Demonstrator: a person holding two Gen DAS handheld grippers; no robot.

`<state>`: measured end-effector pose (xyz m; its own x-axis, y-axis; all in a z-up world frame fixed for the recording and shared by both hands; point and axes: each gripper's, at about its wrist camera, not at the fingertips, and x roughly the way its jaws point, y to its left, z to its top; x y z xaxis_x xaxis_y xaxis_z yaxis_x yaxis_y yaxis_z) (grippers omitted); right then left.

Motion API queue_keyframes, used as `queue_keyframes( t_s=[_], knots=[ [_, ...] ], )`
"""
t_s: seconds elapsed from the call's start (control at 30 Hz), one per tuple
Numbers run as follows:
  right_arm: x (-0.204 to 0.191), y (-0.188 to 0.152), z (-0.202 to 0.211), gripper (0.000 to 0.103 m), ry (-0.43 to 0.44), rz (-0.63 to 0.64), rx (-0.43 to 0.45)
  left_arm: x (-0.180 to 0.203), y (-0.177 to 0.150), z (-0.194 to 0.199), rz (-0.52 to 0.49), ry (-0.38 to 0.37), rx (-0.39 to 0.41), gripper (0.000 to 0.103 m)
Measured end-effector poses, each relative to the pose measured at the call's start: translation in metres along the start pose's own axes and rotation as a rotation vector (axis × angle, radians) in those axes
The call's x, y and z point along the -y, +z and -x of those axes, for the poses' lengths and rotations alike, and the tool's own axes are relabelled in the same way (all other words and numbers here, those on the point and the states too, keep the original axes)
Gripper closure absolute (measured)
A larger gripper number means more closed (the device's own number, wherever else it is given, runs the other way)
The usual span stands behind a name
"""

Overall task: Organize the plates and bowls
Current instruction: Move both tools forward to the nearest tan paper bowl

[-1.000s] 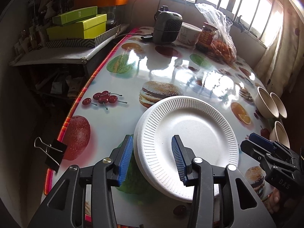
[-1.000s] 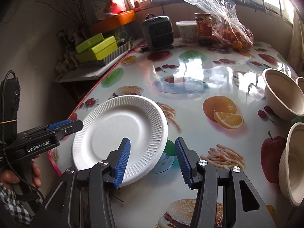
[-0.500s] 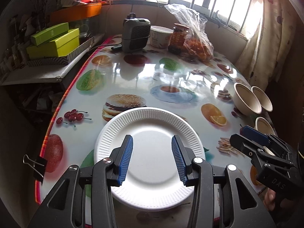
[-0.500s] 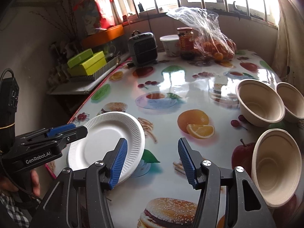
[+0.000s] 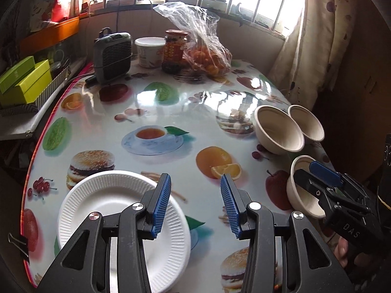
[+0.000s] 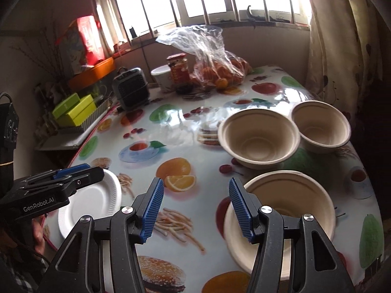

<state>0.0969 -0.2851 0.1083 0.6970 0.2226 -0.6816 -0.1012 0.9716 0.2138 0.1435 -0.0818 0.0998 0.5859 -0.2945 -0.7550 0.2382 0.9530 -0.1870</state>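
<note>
Counter [image 5: 185, 112]: showing glossy white cover printed with burgers, oranges, apples, cherries, teacups, edged red. Plate [image 5: 102, 210]: showing white, ribbed rim. Three bowls [image 6: 259, 139]: showing plain beige. Left gripper [image 5: 193, 205] and right gripper [image 6: 194, 207]: showing black frames, blue ridged pads. Boxes [image 5: 24, 83]: showing lime green. Curtain [image 5: 305, 48]: showing cream with dark red spots.

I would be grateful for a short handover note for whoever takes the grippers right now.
Left gripper: open, holding nothing, above the table next to the paper plates.
Right gripper: open, holding nothing, its right finger over the nearest bowl.
Plates lie stacked at the table's near left edge. Three bowls stand apart on the right: nearest, middle bowl and far bowl.
Done: plates stacked.
Left: nest the bowls.
</note>
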Motion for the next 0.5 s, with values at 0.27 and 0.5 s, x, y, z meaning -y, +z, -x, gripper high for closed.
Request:
queue_keyframes(
  t_s=[0.27, 0.5],
  knots=[
    [0.053, 0.014, 0.003, 0.047, -0.062, -0.061, 0.006, 0.036, 0.022, -0.031, -0.024, -0.062, -0.037, 0.059],
    [0.088, 0.026, -0.003, 0.047, -0.087, -0.088, -0.005, 0.062, 0.043, -0.054, -0.031, -0.091, -0.044, 0.059]
  ],
)
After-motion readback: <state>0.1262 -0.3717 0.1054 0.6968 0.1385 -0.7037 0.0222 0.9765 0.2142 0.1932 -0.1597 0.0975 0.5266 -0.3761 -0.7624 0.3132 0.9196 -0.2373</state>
